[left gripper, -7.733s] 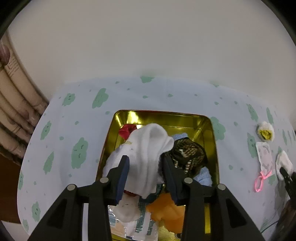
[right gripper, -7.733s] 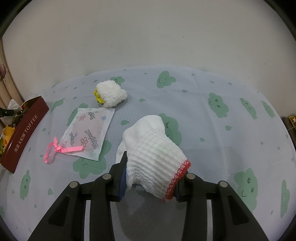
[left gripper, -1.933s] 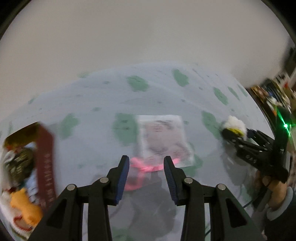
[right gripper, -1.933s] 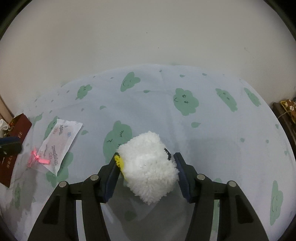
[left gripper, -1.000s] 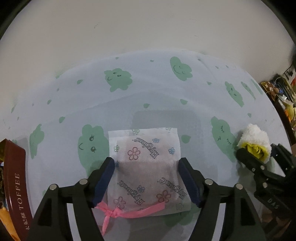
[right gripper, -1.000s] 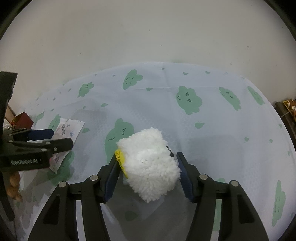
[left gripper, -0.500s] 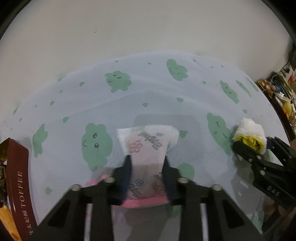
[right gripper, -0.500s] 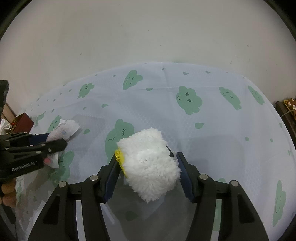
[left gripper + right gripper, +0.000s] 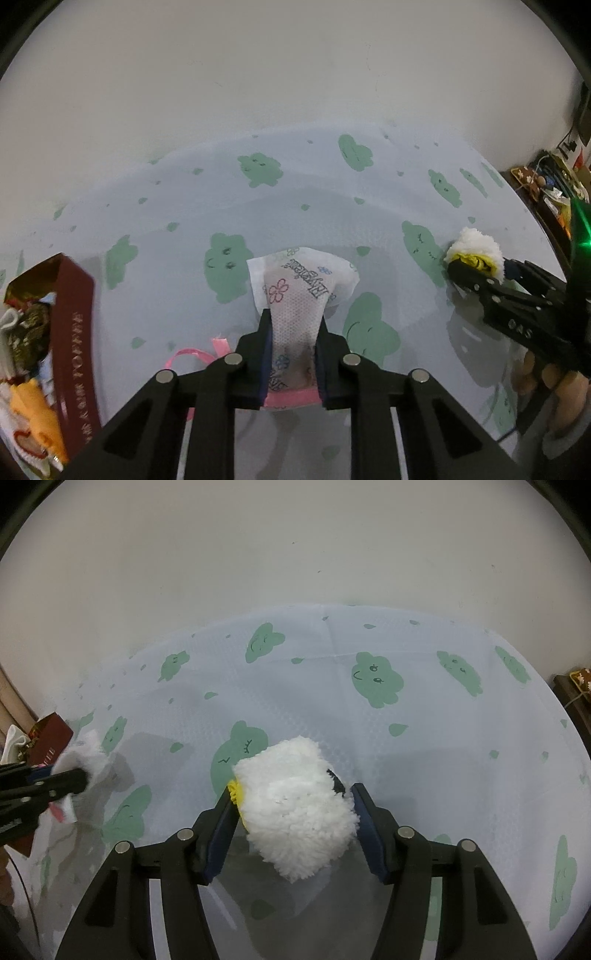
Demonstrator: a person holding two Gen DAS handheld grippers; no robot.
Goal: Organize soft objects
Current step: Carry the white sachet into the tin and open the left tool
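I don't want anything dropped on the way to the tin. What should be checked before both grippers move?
1. Left gripper shut on sachet: ok.
2. Sachet's pink ribbon hanging free, may snag: not ok.
3. Right gripper shut on fluffy toy: ok.
4. Toy off the tablecloth: cannot tell.
5. Tin has room: cannot tell, only partly in view.
6. Grippers apart from each other: ok.

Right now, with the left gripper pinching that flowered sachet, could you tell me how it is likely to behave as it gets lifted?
The sachet is probably floppy: its free end already crumples and fans out beyond the left gripper. It looks light, thin non-woven fabric with a dark filling showing through. The pink ribbon trails loose to one side and may snag.
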